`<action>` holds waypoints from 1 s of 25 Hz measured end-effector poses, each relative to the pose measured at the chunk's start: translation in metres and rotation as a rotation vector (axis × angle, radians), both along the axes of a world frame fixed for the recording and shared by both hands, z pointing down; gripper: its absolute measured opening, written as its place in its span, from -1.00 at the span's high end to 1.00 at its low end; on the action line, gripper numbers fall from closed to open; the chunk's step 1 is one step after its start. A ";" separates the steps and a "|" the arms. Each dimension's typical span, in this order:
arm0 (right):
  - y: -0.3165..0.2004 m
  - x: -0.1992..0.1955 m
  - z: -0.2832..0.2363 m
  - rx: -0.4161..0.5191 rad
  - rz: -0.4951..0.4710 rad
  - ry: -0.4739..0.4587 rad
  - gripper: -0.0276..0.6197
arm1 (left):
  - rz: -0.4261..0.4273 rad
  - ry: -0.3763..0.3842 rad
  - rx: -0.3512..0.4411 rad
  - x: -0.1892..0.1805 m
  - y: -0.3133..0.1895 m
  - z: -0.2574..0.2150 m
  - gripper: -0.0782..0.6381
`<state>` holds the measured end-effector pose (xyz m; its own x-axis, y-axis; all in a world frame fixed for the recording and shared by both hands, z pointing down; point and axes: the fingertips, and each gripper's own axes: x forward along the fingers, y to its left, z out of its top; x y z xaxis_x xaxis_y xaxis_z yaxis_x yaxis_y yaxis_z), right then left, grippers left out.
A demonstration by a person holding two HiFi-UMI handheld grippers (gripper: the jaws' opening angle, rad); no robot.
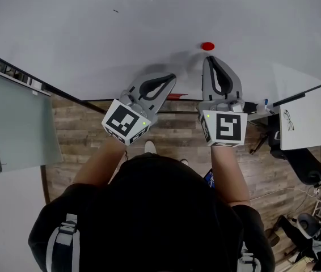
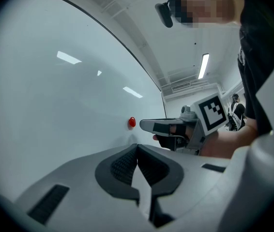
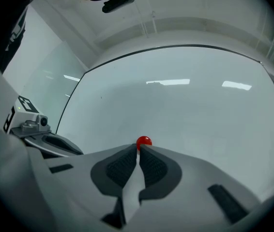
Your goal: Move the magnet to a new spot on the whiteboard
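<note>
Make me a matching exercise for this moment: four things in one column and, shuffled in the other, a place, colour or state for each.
Things:
1. magnet
2. left gripper
3. right gripper
4. floor

Descriptions:
A. wooden planks
B. jaws together with nothing between them, left of the magnet in the head view
C. red, stuck on the whiteboard
D. aimed at the magnet, tips just short of it

Pairs: 1-C, 2-B, 3-D, 4-A

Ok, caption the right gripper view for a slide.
Right gripper, jaws barely apart, facing the red magnet on the whiteboard.
</note>
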<state>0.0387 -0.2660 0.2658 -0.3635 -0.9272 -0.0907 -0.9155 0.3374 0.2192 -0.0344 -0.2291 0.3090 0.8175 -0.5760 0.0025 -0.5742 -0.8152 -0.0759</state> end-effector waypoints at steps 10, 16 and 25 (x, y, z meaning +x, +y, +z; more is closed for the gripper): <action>-0.012 -0.001 -0.010 0.049 0.090 0.034 0.71 | 0.011 0.010 -0.004 -0.009 -0.011 0.000 0.77; -0.016 0.003 -0.010 0.053 0.119 0.045 0.60 | 0.028 0.017 -0.007 -0.007 -0.014 0.001 0.77; -0.022 -0.003 -0.011 0.072 0.137 0.071 0.51 | 0.038 0.028 -0.010 -0.009 -0.017 0.001 0.77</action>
<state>0.0356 -0.2881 0.2543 -0.2421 -0.9605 -0.1370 -0.9330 0.1917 0.3045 -0.0430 -0.2462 0.3099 0.8385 -0.5447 -0.0150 -0.5447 -0.8370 -0.0515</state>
